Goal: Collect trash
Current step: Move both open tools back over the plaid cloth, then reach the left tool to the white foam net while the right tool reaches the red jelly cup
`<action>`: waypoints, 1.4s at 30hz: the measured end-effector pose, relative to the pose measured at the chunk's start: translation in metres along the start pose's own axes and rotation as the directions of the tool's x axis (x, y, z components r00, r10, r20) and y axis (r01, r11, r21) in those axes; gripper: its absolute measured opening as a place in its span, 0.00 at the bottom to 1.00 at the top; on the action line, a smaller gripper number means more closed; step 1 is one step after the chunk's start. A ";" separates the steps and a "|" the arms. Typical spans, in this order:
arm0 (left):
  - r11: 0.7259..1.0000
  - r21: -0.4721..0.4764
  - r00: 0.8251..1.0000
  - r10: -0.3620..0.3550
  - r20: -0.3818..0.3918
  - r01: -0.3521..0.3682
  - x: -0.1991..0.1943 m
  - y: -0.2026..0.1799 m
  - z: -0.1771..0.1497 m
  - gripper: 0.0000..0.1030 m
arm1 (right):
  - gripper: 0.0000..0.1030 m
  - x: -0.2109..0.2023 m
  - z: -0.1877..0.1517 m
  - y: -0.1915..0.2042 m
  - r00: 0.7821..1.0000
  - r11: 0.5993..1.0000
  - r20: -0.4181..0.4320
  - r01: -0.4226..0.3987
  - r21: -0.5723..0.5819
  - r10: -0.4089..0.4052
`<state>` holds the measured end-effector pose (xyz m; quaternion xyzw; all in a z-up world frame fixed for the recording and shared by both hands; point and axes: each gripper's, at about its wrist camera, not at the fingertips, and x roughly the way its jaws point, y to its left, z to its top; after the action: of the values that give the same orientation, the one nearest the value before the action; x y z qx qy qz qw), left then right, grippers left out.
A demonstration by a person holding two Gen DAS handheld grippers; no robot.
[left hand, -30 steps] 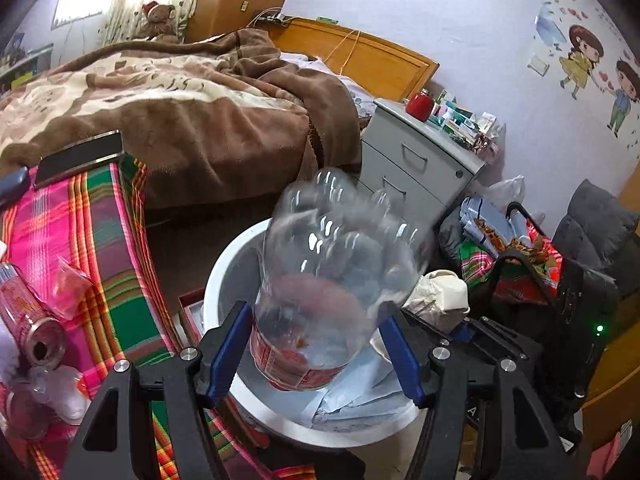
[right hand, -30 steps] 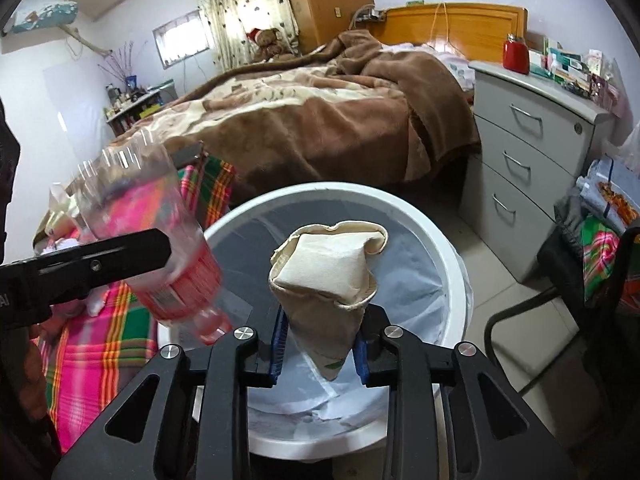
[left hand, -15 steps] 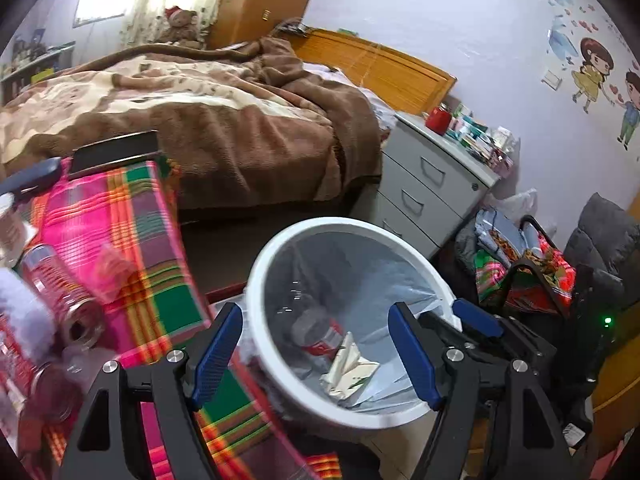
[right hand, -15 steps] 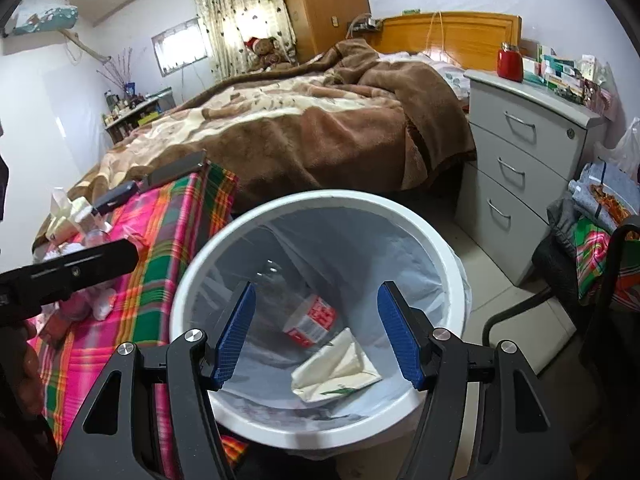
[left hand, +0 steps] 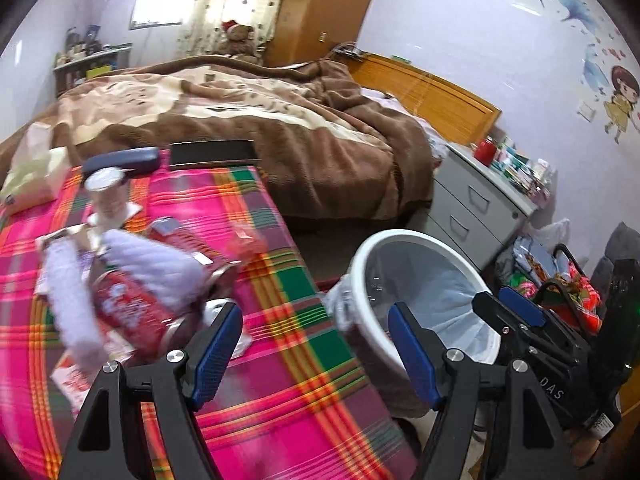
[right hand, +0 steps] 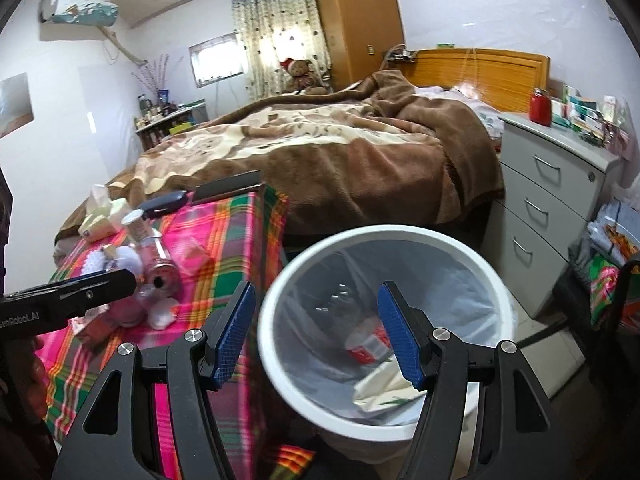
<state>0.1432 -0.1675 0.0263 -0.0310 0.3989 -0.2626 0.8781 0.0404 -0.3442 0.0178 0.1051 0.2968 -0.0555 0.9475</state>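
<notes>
The left gripper [left hand: 316, 354] hangs with its jaws spread and nothing between them, over the edge of the plaid tablecloth [left hand: 280, 380] beside the white bin [left hand: 372, 344]. The right gripper [right hand: 318, 330] is likewise wide apart and empty, held above the bin's rim [right hand: 280, 368].

Only the right wrist view looks down into the bin: on the clear liner lie a plastic bottle [right hand: 366, 342] with a red label and a crumpled cream paper bag [right hand: 380, 390]. From the left wrist view the bin's inside shows only the liner; its contents are hidden by the rim and the fingers.

The left view, though blurred, shows the trash left on the table closer up: a red can [left hand: 132, 312] on its side, and a white fluffy thing [left hand: 160, 268] across it. In the right view the same can [right hand: 160, 270] lies small, near a tissue pack [right hand: 100, 216], and the left gripper's black arm crosses the lower left corner.

The bed [right hand: 320, 152] and grey drawers [right hand: 548, 208] appear in both.
</notes>
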 end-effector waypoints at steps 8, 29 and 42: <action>0.993 -0.052 0.993 0.109 0.043 -0.107 -0.034 0.042 -0.008 0.73 | 0.63 0.010 0.001 0.036 0.998 0.996 -0.004 -0.069 -0.054 0.068; 0.935 -0.268 0.970 0.243 0.009 -0.231 -0.053 0.159 -0.028 0.73 | 0.63 0.070 0.016 0.084 0.986 0.978 -0.091 -0.150 -0.142 0.138; 0.926 -0.309 0.975 0.216 -0.042 -0.219 -0.010 0.180 -0.012 0.73 | 0.47 0.131 0.019 0.086 0.940 0.977 -0.267 -0.214 0.022 0.212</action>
<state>0.2078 -0.0061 -0.0230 -0.1239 0.4394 -0.0974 0.8844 0.1725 -0.2707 -0.0274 0.1398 0.4095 0.0630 0.8993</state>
